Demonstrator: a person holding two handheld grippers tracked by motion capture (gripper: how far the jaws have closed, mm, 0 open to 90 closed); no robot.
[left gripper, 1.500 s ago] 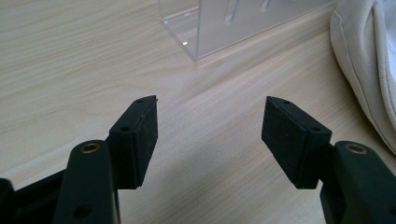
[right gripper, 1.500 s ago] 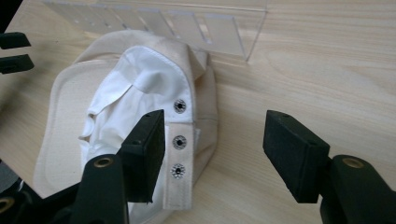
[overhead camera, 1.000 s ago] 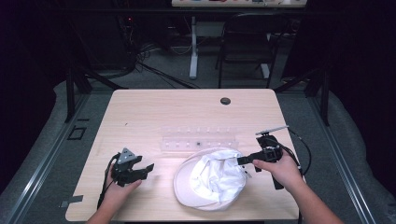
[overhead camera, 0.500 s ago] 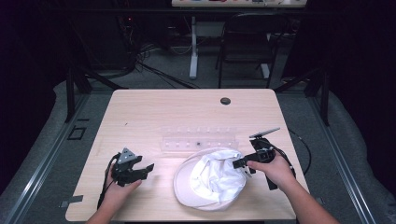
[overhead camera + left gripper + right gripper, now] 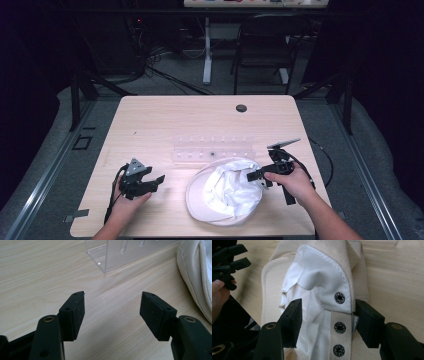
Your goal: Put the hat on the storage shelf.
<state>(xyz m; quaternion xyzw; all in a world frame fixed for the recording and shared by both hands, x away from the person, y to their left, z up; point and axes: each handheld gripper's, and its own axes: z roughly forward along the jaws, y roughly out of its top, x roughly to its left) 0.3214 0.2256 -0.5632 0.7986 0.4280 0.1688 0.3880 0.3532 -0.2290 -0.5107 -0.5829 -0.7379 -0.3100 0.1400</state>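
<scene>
A cream cap (image 5: 220, 192) lies upside down near the front edge of a wooden table (image 5: 165, 120), its white lining facing up and its brim toward the left gripper. A clear plastic rack (image 5: 212, 148) stands just behind the cap.

The right gripper (image 5: 256, 175) reaches in at the cap's back edge. Its jaws have just been closing and now bracket the snap strap (image 5: 340, 327), one pad inside against the lining and one at the strap's outer edge. They appear not yet to press on the cloth, though the outer pad sits too tight to the strap to be sure.

The left gripper (image 5: 156, 181) rests well apart to the left of the cap, jaws wide and nothing between them.

The cap looks light and limp. The crown has folded in on itself and would sag or bunch under any pinch, while the brim looks stiffer. The strap with its row of metal snaps (image 5: 339, 297) and the stitched band beside it offer the firmest hold; a grip on the loose lining alone would likely just drag the fabric.
</scene>
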